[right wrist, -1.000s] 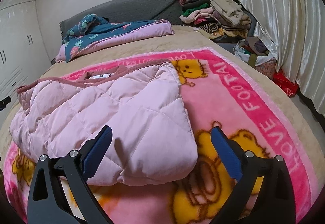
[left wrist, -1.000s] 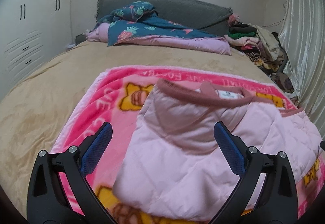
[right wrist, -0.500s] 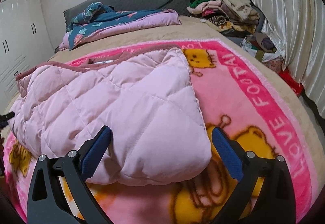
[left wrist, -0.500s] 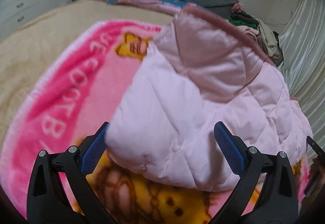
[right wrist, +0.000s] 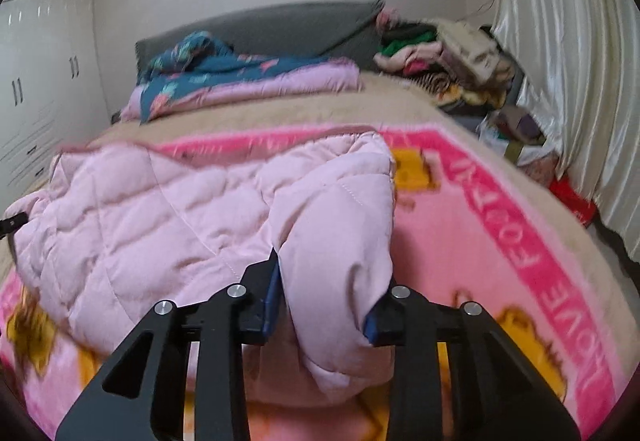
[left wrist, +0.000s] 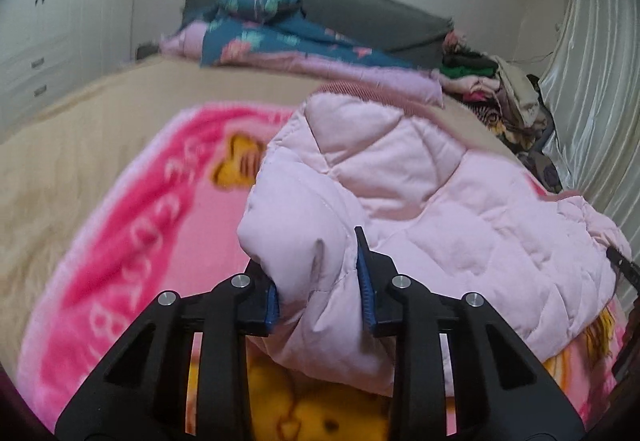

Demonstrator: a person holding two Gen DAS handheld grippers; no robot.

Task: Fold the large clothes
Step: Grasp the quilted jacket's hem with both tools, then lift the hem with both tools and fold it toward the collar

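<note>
Pinching the pink jacket are left gripper and right gripper

The left tongs are matte black plastic with cut-out triangular openings in each arm and blue ribbed pads inside the fingers. The right tongs match, each arm carrying two silver round screws toward 12 o'clock.

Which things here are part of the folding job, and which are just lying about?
In the job:
- pink quilted jacket
- left gripper, shut on it
- right gripper, shut on it

Lying about:
- pink cartoon blanket beneath the jacket
- floral quilt by the headboard
- clothes pile
- white wardrobe
</note>
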